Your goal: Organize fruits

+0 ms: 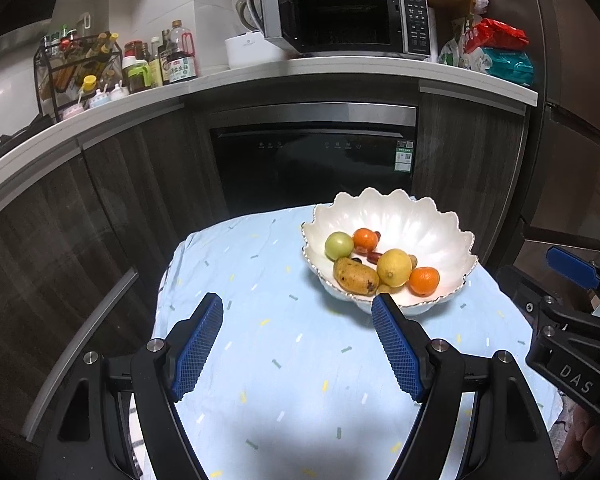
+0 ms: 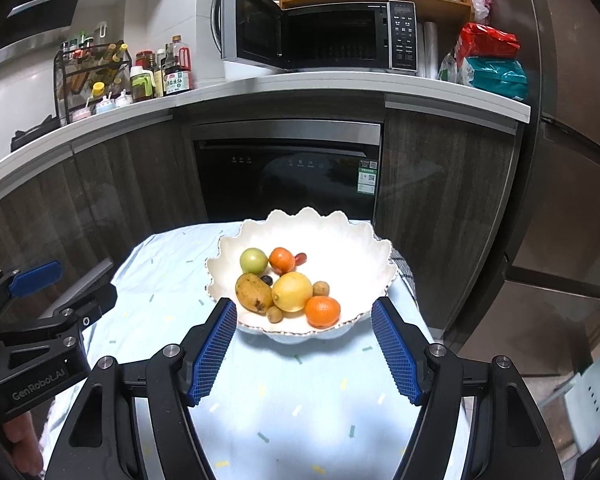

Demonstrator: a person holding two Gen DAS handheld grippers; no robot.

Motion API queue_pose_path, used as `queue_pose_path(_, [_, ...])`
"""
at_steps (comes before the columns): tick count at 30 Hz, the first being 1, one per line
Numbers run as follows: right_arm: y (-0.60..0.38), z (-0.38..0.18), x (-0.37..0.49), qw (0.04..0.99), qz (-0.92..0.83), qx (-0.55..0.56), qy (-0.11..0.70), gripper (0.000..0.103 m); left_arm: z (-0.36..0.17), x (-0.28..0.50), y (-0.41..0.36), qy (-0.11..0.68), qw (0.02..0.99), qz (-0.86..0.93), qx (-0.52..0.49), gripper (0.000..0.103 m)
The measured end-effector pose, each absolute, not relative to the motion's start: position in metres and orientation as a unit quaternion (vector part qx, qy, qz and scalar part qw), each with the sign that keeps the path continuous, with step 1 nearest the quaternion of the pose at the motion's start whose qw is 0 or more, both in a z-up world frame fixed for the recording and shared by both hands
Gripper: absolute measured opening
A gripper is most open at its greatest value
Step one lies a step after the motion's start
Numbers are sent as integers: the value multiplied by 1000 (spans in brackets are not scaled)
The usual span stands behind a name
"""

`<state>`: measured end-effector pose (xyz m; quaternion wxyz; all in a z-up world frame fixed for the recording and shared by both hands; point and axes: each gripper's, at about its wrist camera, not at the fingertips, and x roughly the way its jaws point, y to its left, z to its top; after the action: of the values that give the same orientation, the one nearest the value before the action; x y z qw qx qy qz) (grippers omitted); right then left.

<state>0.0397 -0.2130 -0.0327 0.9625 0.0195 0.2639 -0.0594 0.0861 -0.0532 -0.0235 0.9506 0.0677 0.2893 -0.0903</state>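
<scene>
The scalloped white bowl holds a lemon, mango and tangerines.

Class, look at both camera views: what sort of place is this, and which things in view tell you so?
Most likely a home kitchen. A microwave with its door open sits on the counter, bottles of sauce and oil stand beside it, and a built-in dishwasher sits below.

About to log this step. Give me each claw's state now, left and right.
Left claw: open, holding nothing, above the tablecloth.
Right claw: open, holding nothing, just short of the fruit bowl.
</scene>
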Motion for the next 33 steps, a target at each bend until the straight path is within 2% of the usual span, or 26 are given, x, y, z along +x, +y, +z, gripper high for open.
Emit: queue_pose_path(33, [-208,-38,34,963,-56,15,265,71,-29,78,-42,289,953,-73,58,77])
